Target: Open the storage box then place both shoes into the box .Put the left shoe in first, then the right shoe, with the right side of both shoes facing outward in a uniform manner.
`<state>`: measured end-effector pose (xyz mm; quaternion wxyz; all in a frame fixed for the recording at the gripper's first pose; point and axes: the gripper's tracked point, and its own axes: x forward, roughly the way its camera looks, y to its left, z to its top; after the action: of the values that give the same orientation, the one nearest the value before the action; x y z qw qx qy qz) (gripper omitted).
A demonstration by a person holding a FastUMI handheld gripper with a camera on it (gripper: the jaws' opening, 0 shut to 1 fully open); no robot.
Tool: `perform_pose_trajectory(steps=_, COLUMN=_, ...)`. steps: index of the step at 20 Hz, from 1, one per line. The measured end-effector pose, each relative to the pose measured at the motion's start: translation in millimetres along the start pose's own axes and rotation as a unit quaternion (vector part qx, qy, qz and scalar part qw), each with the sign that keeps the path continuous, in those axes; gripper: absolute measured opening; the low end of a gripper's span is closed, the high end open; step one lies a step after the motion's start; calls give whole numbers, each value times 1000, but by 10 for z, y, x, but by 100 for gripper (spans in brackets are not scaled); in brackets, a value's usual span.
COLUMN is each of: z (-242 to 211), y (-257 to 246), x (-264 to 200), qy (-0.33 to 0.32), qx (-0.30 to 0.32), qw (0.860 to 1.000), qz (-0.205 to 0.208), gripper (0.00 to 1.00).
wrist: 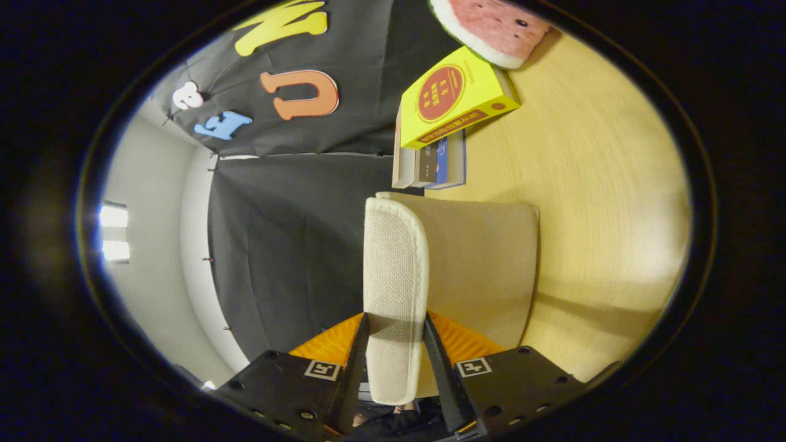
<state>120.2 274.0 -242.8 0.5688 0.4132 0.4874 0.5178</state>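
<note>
A: What are the gripper (396,344) fingers at?

B: They are closed in on the lid flap (394,288) of the storage box (482,264), one finger on each face of it, so the flap is pinched between them.

A: How does that flap look?

B: Pale cream, a woven cloth with a fine grid texture, and a stitched, rounded border running round its edge. It is seen nearly edge-on, running from between the fingers out ahead of them, with a rounded far corner.

A: And the box itself?

B: It lies just beside the flap, on the wooden table (602,202). What shows of it is a plain beige panel, smoother than the flap, with softly rounded corners. The flap stands up from that panel along one side. I cannot see inside the box from here.

A: Anything else on the table?

B: Beyond the box there is a stack of books (430,162), and a yellow book (451,104) with a red round mark leans on top of them, tilted. Past that sits a watermelon-slice cushion (491,27), red with a pale rind.

A: The shoes?

B: I cannot tell where they are
</note>
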Motion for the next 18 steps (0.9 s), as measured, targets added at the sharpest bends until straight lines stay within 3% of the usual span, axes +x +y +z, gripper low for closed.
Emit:
perform_pose_trajectory(steps=2, z=2, y=-34, x=-7, qy=-5, qx=-3, qw=1000, qz=-8, gripper=54)
perform_pose_trajectory(steps=5, z=77, y=7, x=-50, qy=-12, qx=4, qw=1000, qz=-4, gripper=20)
perform_pose_trajectory(steps=7, z=44, y=69, x=-43, qy=-11, qx=5, qw=1000, qz=-2, gripper=18)
perform_pose_trajectory(steps=8, z=52, y=60, x=-82, qy=-9, qx=2, qw=1000, qz=-5, gripper=9)
perform_pose_trajectory(steps=10, z=36, y=125, x=-103, qy=-14, qx=8, qw=1000, qz=-3, gripper=9)
perform_pose_trajectory(steps=11, z=57, y=198, x=-122, qy=-15, qx=10, qw=1000, qz=6, gripper=0)
perform_pose_trajectory(steps=12, z=50, y=255, x=-169, qy=-18, qx=8, qw=1000, qz=7, gripper=0)
perform_pose_trajectory(steps=18, z=-100, y=678, x=-276, qy=-26, qx=-18, qw=999, qz=-36, gripper=0)
